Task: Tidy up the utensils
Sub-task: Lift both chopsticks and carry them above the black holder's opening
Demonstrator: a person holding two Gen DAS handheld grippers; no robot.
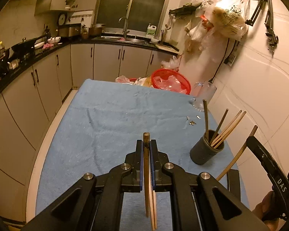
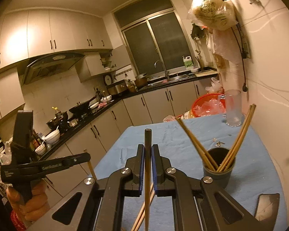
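The left gripper [image 1: 146,148] has its jaws closed to a narrow gap on wooden chopsticks [image 1: 146,173], gripped near their upper ends. The chopstick tips project a little way past the fingertips; the shafts run back between the blue pads and hang below the gripper body, above the worktop [image 1: 109,119], which is covered by a blue cloth.

The right gripper [image 2: 148,151] likewise has its jaws nearly shut, clamped on a dark-tipped chopstick [image 2: 147,165]. The dark end stands above the fingertips; the lower shaft passes down between the pads. Further wooden sticks cross beneath it at an angle; whether the jaws also hold these cannot be determined.

The chopstick holder [image 2: 218,170], a dark cylindrical cup, stands upright on the blue cloth near the right-hand wall. It contains several chopsticks [image 2: 239,134] leaning outward to left and right in a V. In the left wrist view the same holder [image 1: 207,152] stands to the right of the left gripper, apart from it.

A clear glass jug [image 2: 233,107] stands at the far right corner of the worktop, close to the wall. A red basin [image 1: 170,80] holding plastic bags sits beyond the far edge. Small metal scraps [image 1: 191,122] lie on the cloth between jug and holder.

In the right wrist view, a hand [image 2: 28,198] grips the handle of the left gripper at lower left
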